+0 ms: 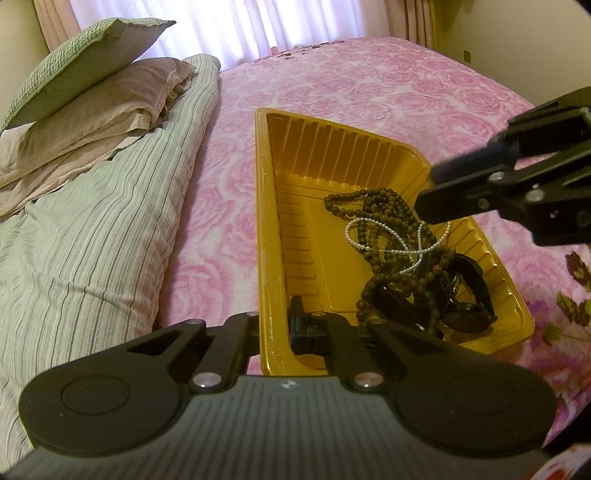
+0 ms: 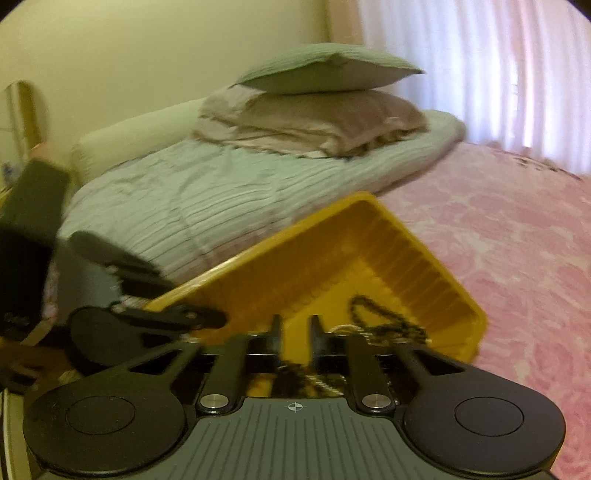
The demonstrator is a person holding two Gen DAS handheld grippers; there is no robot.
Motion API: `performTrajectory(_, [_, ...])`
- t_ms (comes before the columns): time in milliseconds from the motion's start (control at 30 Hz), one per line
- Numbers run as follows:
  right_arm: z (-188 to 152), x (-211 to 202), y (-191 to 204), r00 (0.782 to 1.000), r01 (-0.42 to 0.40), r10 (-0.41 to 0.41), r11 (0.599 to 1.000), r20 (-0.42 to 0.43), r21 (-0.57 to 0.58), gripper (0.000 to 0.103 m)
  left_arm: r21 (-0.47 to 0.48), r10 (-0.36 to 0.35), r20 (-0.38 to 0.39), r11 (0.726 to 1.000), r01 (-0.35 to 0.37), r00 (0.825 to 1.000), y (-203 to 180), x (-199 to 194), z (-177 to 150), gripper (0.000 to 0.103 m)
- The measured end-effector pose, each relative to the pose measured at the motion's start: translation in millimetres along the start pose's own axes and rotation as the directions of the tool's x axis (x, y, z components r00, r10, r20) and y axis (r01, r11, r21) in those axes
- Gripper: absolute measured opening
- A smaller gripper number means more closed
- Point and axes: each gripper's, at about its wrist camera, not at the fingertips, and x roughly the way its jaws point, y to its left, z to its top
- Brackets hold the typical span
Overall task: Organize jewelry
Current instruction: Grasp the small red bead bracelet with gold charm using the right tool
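A yellow ribbed plastic tray (image 1: 265,221) lies on the pink rose-patterned bedspread. In its right half sits a tangle of dark bead necklaces (image 1: 384,206), a white pearl strand (image 1: 373,226) and black watches (image 1: 466,314). My left gripper (image 1: 275,326) is shut on the tray's near wall, one finger outside and one inside. My right gripper (image 1: 424,192) hovers over the beads from the right. In the blurred right wrist view its fingers (image 2: 295,328) stand apart with only the tray (image 2: 332,243) floor showing between them. The dark beads (image 2: 373,308) lie just right of them, and the left gripper (image 2: 216,319) clamps the tray's left rim.
A striped grey-green duvet (image 1: 92,229) lies folded left of the tray, with a beige pillow (image 1: 99,107) and a green pillow (image 1: 85,62) stacked on it. White curtains (image 1: 229,26) hang behind the bed. A person's dark sleeve (image 2: 33,199) shows at the left edge.
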Motion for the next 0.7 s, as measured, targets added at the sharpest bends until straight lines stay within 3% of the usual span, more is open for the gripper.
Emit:
performTrajectory(33, [-1,-4,-5,1.0,0.007,-0.007,1.0,0.013,0.019,0.049,0.0,0.0,0.0,1.0,0.0,1.0,0,0,0,0.003])
performTrajectory(233, [-16,-28,-32,0.996,0.081,-0.086,0.99,0.038,0.118,0.05,-0.001,0.0,0.001,1.0,0.0,1.0,0,0,0,0.003])
performTrajectory(400, [-51,-53,-60,0.982,0.176,-0.187,0.955,0.026,0.24,0.05,-0.001,0.0,0.001,1.0,0.0,1.0,0,0,0,0.003])
performTrajectory(567, [-89,-78,-87,0.953,0.292,-0.302,0.896,-0.021,0.336,0.05,-0.01,-0.002,0.004,1.0,0.002,1.0,2,-1,-1,0.003])
performTrajectory(700, [-115,-95,-107,0.91,0.399,-0.41,0.828,-0.06,0.395,0.05,-0.009,-0.003,0.004,1.0,0.003,1.0,2,-1,-1,0.003])
